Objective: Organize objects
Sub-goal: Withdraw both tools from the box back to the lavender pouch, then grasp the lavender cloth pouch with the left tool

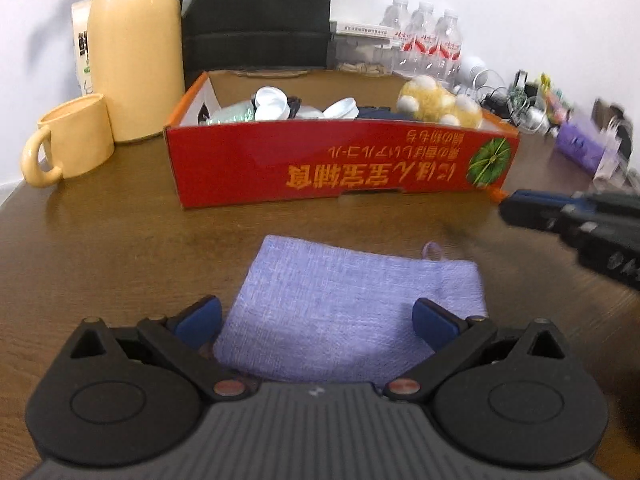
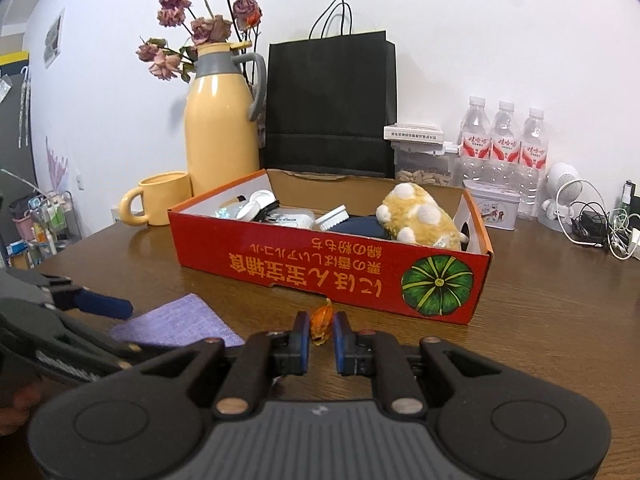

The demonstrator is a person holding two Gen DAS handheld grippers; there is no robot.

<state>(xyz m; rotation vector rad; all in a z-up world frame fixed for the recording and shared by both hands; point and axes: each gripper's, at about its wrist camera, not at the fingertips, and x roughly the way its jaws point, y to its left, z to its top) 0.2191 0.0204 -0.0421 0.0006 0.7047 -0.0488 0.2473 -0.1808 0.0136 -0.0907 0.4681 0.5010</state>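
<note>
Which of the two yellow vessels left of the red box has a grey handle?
The tall yellow thermos jug, with grey collar and handle, behind the mug, whose handle is yellow like its short body.

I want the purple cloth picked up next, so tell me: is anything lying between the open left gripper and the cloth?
Nothing visible does. The left gripper hangs open right over the near edge of the purple cloth, which lies flat on the bare wooden table. The red box stands beyond it.
</note>
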